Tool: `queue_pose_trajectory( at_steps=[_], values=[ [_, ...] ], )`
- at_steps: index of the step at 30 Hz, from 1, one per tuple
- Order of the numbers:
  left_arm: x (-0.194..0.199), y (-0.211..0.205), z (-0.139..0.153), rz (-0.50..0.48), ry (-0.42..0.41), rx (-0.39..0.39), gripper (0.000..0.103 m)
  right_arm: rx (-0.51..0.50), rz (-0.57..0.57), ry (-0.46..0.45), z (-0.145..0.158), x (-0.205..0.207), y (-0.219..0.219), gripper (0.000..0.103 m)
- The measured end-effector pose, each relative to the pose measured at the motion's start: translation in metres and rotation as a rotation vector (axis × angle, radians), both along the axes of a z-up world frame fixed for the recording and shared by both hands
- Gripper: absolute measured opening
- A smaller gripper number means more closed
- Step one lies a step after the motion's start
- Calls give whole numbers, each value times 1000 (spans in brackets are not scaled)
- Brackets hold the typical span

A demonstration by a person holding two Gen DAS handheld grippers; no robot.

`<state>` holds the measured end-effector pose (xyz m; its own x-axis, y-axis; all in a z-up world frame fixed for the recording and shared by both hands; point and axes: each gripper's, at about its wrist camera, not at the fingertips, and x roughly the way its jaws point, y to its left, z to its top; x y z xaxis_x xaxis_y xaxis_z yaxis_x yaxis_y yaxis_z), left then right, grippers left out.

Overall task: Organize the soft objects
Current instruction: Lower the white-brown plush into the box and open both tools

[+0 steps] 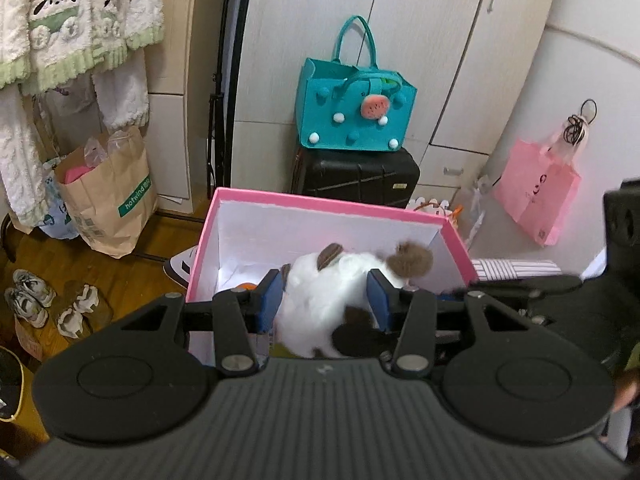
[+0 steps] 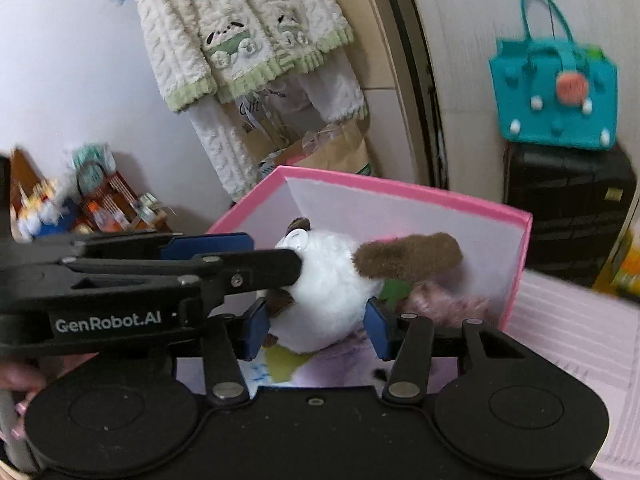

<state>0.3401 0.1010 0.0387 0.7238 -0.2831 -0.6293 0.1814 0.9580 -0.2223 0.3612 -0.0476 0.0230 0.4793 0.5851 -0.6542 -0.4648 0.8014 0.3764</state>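
Observation:
A white plush toy [image 1: 320,300] with brown ears hangs inside the open top of a pink box [image 1: 320,200] with white inner walls. My left gripper [image 1: 325,300] is shut on the toy, its blue pads pressing both flanks. In the right wrist view my right gripper [image 2: 318,330] is shut on the same plush toy [image 2: 332,280] lower down, above the pink box [image 2: 400,186]. The left gripper [image 2: 280,256] comes in from the left and pinches the toy's head. One of the right gripper's fingers [image 1: 520,283] shows at the right of the left wrist view. Other soft items [image 2: 452,300] lie in the box.
A teal felt bag [image 1: 352,112] sits on a black suitcase [image 1: 356,176] behind the box. A brown paper bag [image 1: 108,200] and shoes [image 1: 30,296] are on the wooden floor at left. A pink bag [image 1: 536,192] hangs at right. Fleece clothes [image 2: 240,40] hang above.

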Motion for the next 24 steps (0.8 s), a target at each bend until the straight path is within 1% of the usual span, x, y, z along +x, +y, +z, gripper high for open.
queue_pose_trajectory(
  at_steps=[1,3,6,8,9,12,14,17,18,21,24],
  values=[
    [1,0,0,-2,0,2,45,6,-7,8,-2,0,2,56],
    [3,-1,-2,8,11,-1,45,-12,-1,-1,-5,1,10,56],
    [6,-1,-6,23,33,8,45,-91,13,-27,-2,2,19,56],
    [2,-1,-5,38,15,35,45,-145,1,-66,2,-3,20,57],
    [-1,-2,-3,44,4,51,45,-156,-5,-81,5,-7,18,57],
    [-11,-1,3,38,-11,60,46,-137,-20,-103,17,-20,5,57],
    [-21,0,9,34,-22,52,49,-116,-32,-123,27,-31,-6,58],
    [-35,-2,17,24,-36,65,53,-103,-36,-173,40,-51,-17,60],
    [-41,-4,19,20,-39,69,56,-99,-40,-189,44,-60,-21,62],
    [-56,-6,22,2,-29,55,58,-80,-55,-222,57,-84,-33,62],
    [-71,-8,24,-19,-11,31,61,-102,-61,-263,66,-106,-42,63]
  ],
)
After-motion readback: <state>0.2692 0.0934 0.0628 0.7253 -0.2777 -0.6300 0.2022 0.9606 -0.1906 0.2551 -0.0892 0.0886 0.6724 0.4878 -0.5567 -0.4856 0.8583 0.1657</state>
